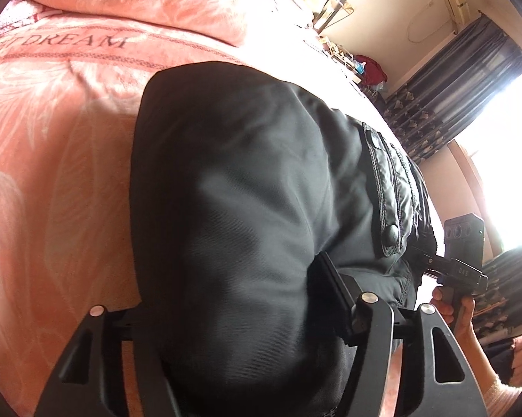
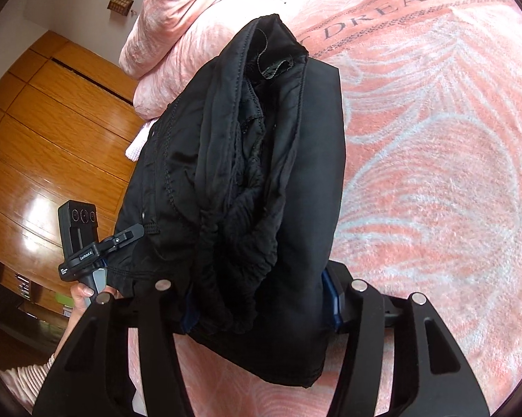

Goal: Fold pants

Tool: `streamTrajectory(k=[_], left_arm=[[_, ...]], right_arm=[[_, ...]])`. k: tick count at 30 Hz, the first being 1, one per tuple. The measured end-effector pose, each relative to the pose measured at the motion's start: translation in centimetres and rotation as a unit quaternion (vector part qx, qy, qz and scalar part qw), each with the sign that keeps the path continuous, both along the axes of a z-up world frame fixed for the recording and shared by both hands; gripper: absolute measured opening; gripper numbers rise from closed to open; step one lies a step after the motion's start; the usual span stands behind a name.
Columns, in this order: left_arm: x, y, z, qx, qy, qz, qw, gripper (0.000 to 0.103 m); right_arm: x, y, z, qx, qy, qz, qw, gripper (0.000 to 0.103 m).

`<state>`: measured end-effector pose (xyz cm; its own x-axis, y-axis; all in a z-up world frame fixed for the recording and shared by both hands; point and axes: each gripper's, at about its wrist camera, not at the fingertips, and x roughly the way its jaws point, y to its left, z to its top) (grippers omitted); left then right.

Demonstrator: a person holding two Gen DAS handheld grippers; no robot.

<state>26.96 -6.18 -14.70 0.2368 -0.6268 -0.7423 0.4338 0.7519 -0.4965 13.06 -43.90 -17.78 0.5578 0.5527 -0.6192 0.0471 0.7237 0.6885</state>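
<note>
The black pants (image 1: 247, 173) lie as a thick folded bundle on the pink blanket (image 1: 52, 146); a snap pocket flap (image 1: 389, 187) faces up. My left gripper (image 1: 233, 278) straddles the near end of the bundle. Its right finger (image 1: 334, 295) stands beside the cloth, and its left finger is hidden under the fabric. In the right wrist view the waistband end of the pants (image 2: 254, 160) lies between the blue pads (image 2: 330, 299) of my right gripper (image 2: 259, 295), whose jaws stand apart. Each view also shows the other gripper at the bundle's edge: right gripper (image 1: 462, 271), left gripper (image 2: 132, 234).
A pink quilt (image 2: 177, 45) is heaped at the head of the bed. A wooden wardrobe (image 2: 52, 121) stands beyond the bed's edge. Dark curtains (image 1: 452, 104) and a bright window fill the far side. A hand (image 1: 459, 316) holds the right gripper's handle.
</note>
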Motion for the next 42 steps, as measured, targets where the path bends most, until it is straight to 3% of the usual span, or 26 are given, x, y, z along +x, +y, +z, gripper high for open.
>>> streamTrajectory(k=[3, 6, 11, 15, 18, 27, 31, 32, 33, 35, 38, 40, 42], left_arm=[[-0.5, 0.4, 0.9, 0.02, -0.002, 0.013, 0.9997, 0.076], [-2.0, 1.1, 2.7, 0.056, -0.019, 0.033, 0.9977, 0.077], [-5.9, 2.4, 5.9, 0.106, -0.093, 0.063, 0.988, 0.081], [-8.2, 2.4, 8.8, 0.057, -0.115, 0.072, 0.9891, 0.081], [-8.4, 0.5, 9.6, 0.038, -0.108, 0.039, 0.9926, 0.081], [-7.3, -1.4, 4.9, 0.106, -0.091, 0.028, 0.9898, 0.081], [-8.0, -2.5, 4.8, 0.146, -0.117, 0.023, 0.9821, 0.085], [-8.3, -2.6, 5.1, 0.16, -0.125, 0.029, 0.9787, 0.092], [-8.7, -2.7, 5.5, 0.173, -0.137, 0.038, 0.9747, 0.099], [-9.7, -2.5, 6.6, 0.188, -0.166, 0.055, 0.9665, 0.099], [-11.1, -2.1, 8.2, 0.194, -0.188, 0.079, 0.9597, 0.099], [-11.9, -1.9, 8.8, 0.197, -0.186, 0.086, 0.9588, 0.099], [-12.5, -1.6, 9.2, 0.186, -0.17, 0.086, 0.9639, 0.099]], right_arm=[[-0.7, 0.1, 1.1, -0.009, 0.001, -0.011, 1.0, 0.067], [-2.8, 0.3, 3.7, -0.068, -0.018, -0.032, 0.997, 0.068], [-6.4, 1.7, 8.8, -0.151, -0.065, -0.051, 0.985, 0.067], [-6.7, 5.1, 11.3, -0.182, -0.102, -0.013, 0.978, 0.064], [-5.1, 7.4, 11.5, -0.199, -0.104, 0.008, 0.974, 0.063], [-3.9, 6.4, 6.1, -0.171, -0.035, -0.007, 0.985, 0.061], [-3.8, 7.1, 6.3, -0.194, -0.031, -0.014, 0.98, 0.06], [-4.0, 7.5, 6.9, -0.212, -0.031, -0.019, 0.977, 0.061], [-4.2, 8.0, 7.5, -0.233, -0.033, -0.027, 0.972, 0.063], [-5.0, 9.0, 8.6, -0.28, -0.027, -0.052, 0.958, 0.078], [-6.6, 10.8, 10.2, -0.32, -0.038, -0.077, 0.944, 0.089], [-7.6, 11.9, 11.0, -0.335, -0.042, -0.088, 0.937, 0.093], [-8.4, 12.8, 11.7, -0.338, -0.046, -0.085, 0.936, 0.095]])
